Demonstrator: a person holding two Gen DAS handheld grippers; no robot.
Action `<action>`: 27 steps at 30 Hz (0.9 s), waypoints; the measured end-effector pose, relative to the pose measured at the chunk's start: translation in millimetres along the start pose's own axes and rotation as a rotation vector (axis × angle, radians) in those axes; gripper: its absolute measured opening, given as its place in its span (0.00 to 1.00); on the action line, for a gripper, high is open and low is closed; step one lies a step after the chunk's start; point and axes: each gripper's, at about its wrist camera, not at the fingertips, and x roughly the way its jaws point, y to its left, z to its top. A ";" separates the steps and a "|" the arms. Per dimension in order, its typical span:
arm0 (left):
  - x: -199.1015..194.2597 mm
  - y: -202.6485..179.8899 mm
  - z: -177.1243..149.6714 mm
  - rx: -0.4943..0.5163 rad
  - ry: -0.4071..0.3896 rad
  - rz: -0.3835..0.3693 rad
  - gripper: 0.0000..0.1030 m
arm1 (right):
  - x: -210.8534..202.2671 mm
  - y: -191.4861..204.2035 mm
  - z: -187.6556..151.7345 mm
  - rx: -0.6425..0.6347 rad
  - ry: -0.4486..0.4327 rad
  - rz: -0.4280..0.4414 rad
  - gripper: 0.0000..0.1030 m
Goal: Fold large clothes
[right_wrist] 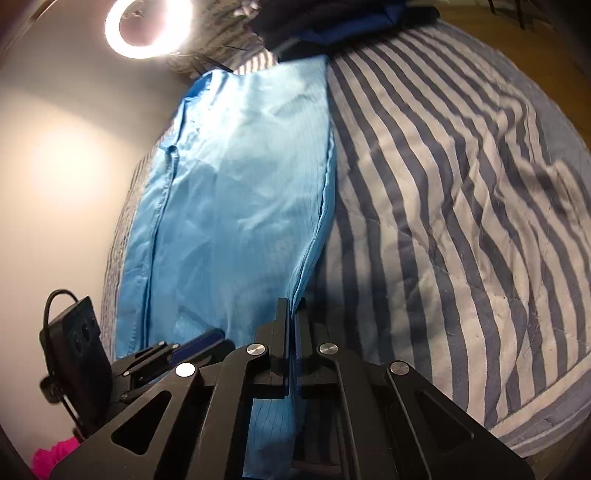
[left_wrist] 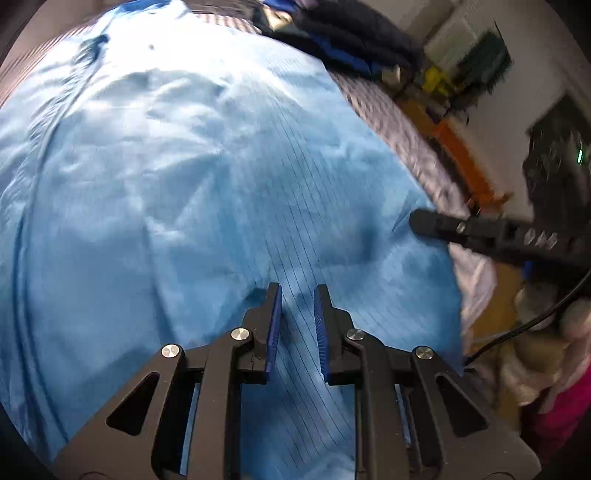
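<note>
Blue cloth fills the close view: the big blue shirt (right_wrist: 236,192) lies flat on the striped blanket (right_wrist: 461,192), already folded into a long strip. Dark clothes (right_wrist: 332,18) sit piled at the far end. The right gripper (right_wrist: 293,314) is pinched tight on the shirt's near edge. The left gripper (left_wrist: 297,299) hangs over the cloth with its jaws a little apart, holding nothing. To fold well, I think both should grab near corners and lift evenly, keeping the edge straight.
</note>
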 end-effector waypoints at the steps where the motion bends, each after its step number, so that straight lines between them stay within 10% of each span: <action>1: -10.9 3.2 -0.2 -0.015 -0.021 -0.012 0.16 | -1.6 7.0 1.0 -0.019 -0.009 -0.010 0.01; 17: -206.9 127.0 -31.2 -0.307 -0.379 0.004 0.16 | 4.0 150.4 12.0 -0.432 -0.059 -0.083 0.01; 27: -265.8 195.2 -55.6 -0.471 -0.498 0.037 0.16 | 87.3 241.5 -23.6 -0.696 0.104 -0.101 0.01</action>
